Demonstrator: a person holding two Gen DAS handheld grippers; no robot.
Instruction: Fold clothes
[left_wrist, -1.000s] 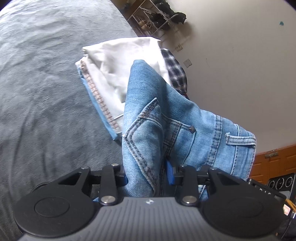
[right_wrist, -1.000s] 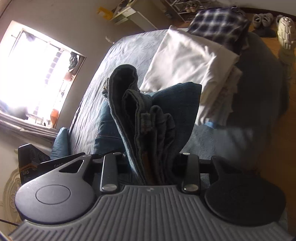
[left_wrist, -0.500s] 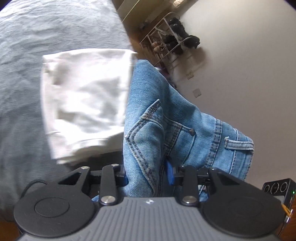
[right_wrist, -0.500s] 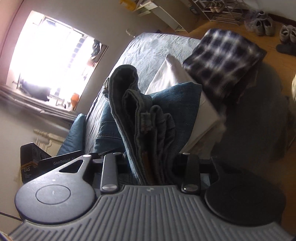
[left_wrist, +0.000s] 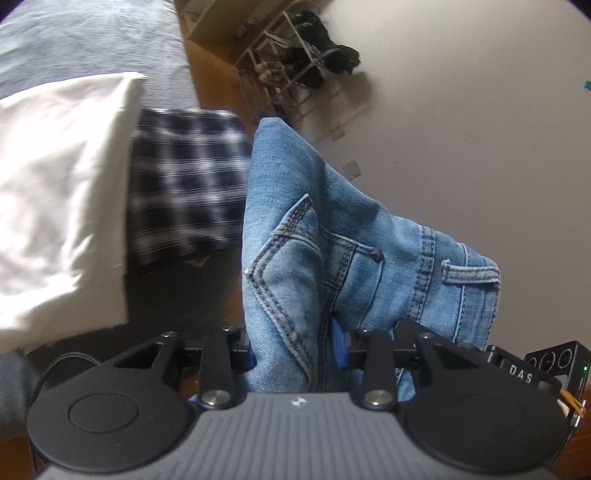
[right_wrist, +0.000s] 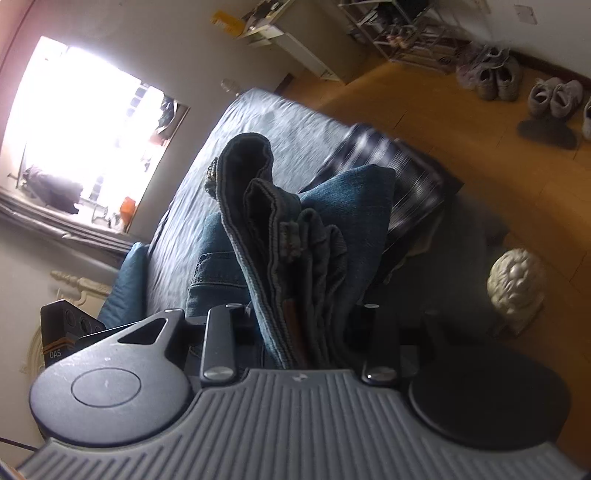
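Observation:
Folded blue jeans (left_wrist: 314, 236) hang in the air between both grippers. My left gripper (left_wrist: 291, 350) is shut on the end with the pocket and belt loop. My right gripper (right_wrist: 303, 328) is shut on the thick stack of folded layers (right_wrist: 295, 236) at the other end. Below, on the grey bed (left_wrist: 85, 40), lie a folded white garment (left_wrist: 62, 192) and a folded dark plaid shirt (left_wrist: 184, 184), also seen in the right wrist view as the plaid shirt (right_wrist: 410, 181) at the bed's corner. The jeans hide both pairs of fingertips.
The bed (right_wrist: 266, 122) ends at a wooden floor (right_wrist: 480, 147). A metal shoe rack (left_wrist: 295, 70) stands by the white wall, several shoes (right_wrist: 517, 85) lie on the floor, and a pale round ornament (right_wrist: 517, 288) sits near the bed corner. A bright window (right_wrist: 85, 136) is at the left.
Both grippers have carried the jeans sideways along the bed, past the white garment to the plaid shirt near the bed's end. The grips have not changed.

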